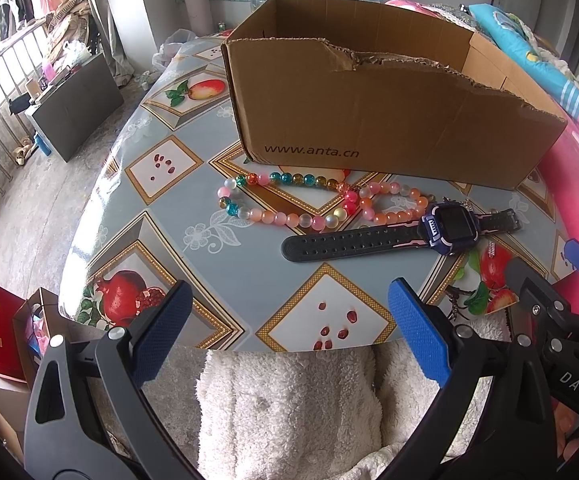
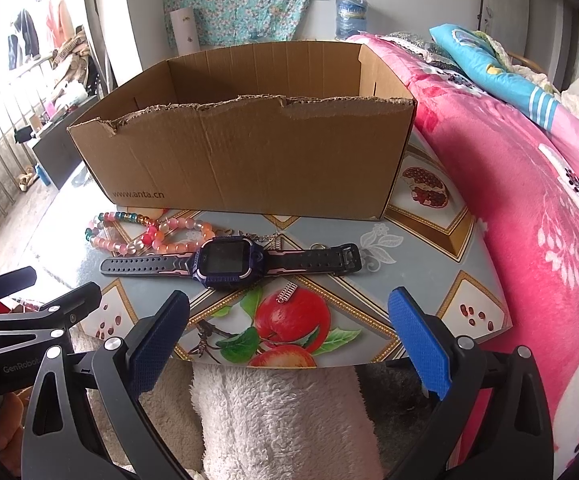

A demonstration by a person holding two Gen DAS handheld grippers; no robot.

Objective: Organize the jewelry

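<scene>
An open brown cardboard box point(image 1: 369, 112) stands at the back of the table; it also shows in the right wrist view point(image 2: 249, 160). In front of it lie two bead bracelets, one multicoloured point(image 1: 277, 196) and one pink-orange point(image 1: 393, 204), also seen in the right wrist view point(image 2: 149, 232). A dark purple smartwatch point(image 1: 405, 232) lies flat nearer me, also in the right wrist view point(image 2: 229, 264). A small silver clip point(image 2: 287, 293) lies just before the watch. My left gripper point(image 1: 289, 332) is open and empty at the table's near edge. My right gripper point(image 2: 289, 336) is open and empty beside it.
The table wears a glossy fruit-print cloth point(image 1: 177, 208). A pink floral quilt point(image 2: 529, 200) presses against the table's right side. A white fluffy fabric point(image 1: 289, 412) lies below the near edge. Floor, bags point(image 1: 5, 332) and a dark cabinet point(image 1: 77, 108) lie to the left.
</scene>
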